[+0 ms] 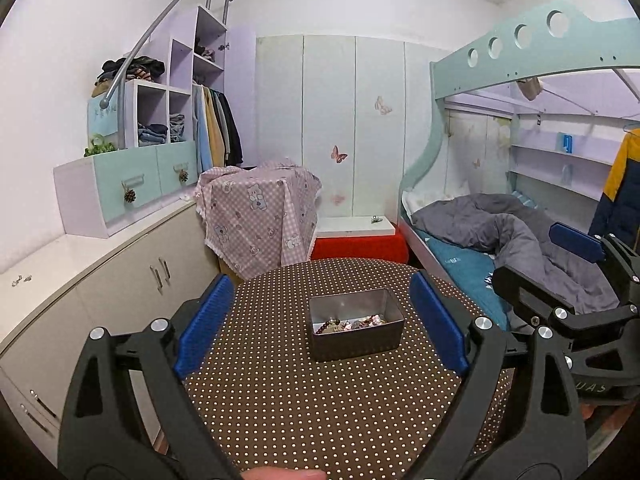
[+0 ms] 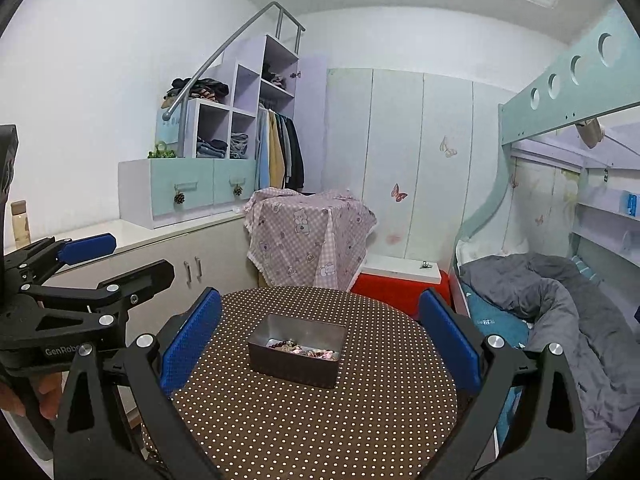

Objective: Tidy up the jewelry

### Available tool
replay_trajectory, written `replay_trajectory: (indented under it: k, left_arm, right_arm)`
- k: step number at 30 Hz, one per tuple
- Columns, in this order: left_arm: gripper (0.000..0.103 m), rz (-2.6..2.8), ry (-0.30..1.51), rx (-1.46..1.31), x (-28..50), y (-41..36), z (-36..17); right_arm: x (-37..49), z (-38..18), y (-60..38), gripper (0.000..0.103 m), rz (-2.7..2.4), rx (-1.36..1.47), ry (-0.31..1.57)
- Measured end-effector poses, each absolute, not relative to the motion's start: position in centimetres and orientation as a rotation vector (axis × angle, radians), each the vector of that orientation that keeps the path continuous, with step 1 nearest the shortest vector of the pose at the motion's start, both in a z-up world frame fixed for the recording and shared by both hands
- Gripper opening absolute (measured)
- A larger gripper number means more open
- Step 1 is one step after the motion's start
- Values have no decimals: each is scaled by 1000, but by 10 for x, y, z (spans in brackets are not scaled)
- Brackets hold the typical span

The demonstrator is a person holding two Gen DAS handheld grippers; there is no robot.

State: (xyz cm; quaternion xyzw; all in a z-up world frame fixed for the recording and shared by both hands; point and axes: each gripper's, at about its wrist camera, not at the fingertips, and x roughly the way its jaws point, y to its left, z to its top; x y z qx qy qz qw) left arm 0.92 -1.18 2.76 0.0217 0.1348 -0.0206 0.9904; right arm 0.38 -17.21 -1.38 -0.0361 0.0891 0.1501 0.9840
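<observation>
Left wrist view shows my left gripper [image 1: 322, 326] spread wide and empty above the dotted round surface [image 1: 320, 408], its blue pads either side of the metal tin [image 1: 355, 334]. Beaded jewelry [image 1: 348, 325] lies inside that tin. My right gripper [image 2: 320, 344] likewise gapes, holding nothing, short of the tin.
</observation>
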Motion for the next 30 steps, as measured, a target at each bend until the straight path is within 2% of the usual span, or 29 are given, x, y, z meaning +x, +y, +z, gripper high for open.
replay_trajectory:
  k: [30]
  left_arm:
    - [88, -52, 285, 45, 10, -9, 27]
  right_arm:
    - [1, -16, -177, 95, 280, -67, 185]
